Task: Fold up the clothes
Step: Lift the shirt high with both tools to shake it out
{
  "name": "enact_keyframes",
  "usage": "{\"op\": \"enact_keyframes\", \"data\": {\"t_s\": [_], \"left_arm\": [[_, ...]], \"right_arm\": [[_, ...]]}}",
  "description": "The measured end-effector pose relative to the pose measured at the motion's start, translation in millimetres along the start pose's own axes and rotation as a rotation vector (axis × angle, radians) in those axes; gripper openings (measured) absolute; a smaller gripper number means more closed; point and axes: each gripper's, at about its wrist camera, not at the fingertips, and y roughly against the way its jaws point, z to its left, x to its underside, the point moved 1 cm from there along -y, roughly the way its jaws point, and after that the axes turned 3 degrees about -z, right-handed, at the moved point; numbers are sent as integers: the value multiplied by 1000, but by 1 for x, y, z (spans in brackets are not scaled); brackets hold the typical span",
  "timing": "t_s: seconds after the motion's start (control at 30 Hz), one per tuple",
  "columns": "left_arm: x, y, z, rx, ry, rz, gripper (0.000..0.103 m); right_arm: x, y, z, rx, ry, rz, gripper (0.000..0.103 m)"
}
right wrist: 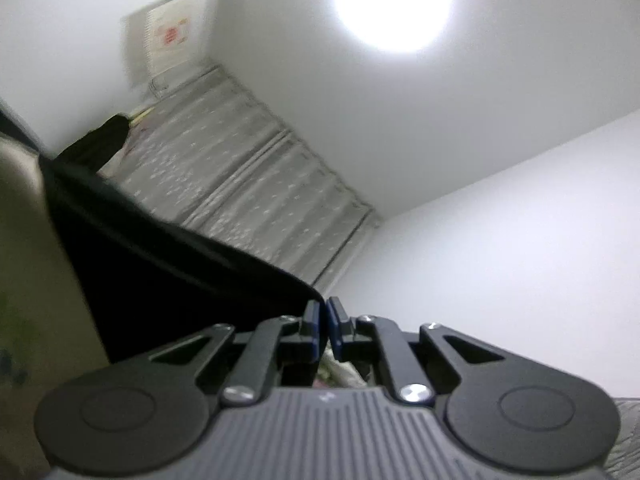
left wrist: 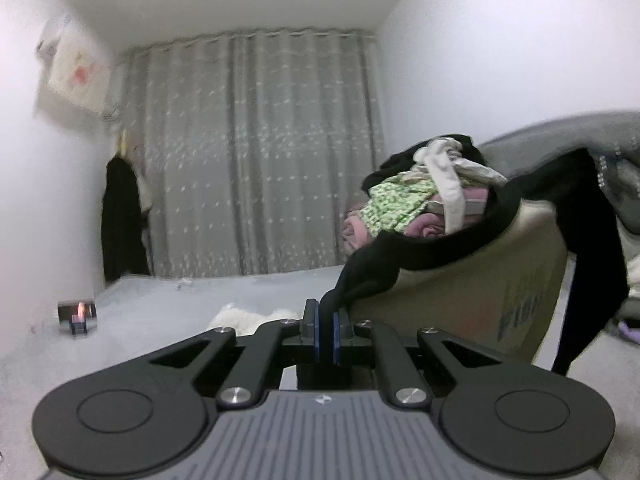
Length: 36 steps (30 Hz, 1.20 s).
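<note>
While the left gripper (left wrist: 325,330) sat clamped on a bunched end of the black garment (left wrist: 424,252), the cloth ran from its blue pads up and across the rim of a cardboard box (left wrist: 472,300) standing on the bed (left wrist: 168,312), with another length hanging down the box's right side. Heaped in the box behind it lay the laundry pile (left wrist: 424,196) of green, pink and white pieces. The right gripper (right wrist: 324,326), tilted up toward the ceiling lamp (right wrist: 394,2), had its jaws pressed together on a corner of the same black garment (right wrist: 160,272), which stretched away to the left past the box wall (right wrist: 36,260). To do this lift well, both grips probably needed to hold while the hands rose evenly and drew apart, so the fabric cleared the rim without dragging the pile out, then spread flat on the bed near the curtain (left wrist: 260,152) side.
</note>
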Motion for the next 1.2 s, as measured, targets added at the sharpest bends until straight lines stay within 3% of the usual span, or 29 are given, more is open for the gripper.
{"op": "enact_keyframes", "data": {"t_s": [0.13, 0.3, 0.43, 0.5, 0.57, 0.7, 0.8, 0.9, 1.03, 1.2], "left_arm": [[9, 6, -13, 81, 77, 26, 12], [55, -12, -50, 115, 117, 143, 12], [84, -22, -83, 197, 147, 172, 12], [92, -23, -98, 244, 140, 167, 20], [95, -27, -116, 287, 110, 165, 49], [97, -42, -152, 387, 53, 168, 55], [104, -49, -178, 465, 6, 186, 68], [108, -53, -192, 537, 17, 206, 71], [110, -70, -201, 545, 91, 224, 78], [128, -101, -205, 715, 364, 307, 78]], "right_arm": [[-21, -2, -34, 62, 13, -47, 6], [-45, -1, -68, 107, 5, -86, 6], [-56, 0, -84, 109, 33, -110, 6], [-57, 2, -88, 108, 67, -121, 6], [-53, 7, -91, 113, 97, -122, 6], [-37, 11, -102, 121, 103, -86, 6], [-22, 12, -114, 129, 108, -55, 6], [-9, 14, -123, 135, 120, -36, 6], [1, 22, -132, 128, 108, -28, 6], [0, 35, -143, 111, 87, -40, 6]]}}
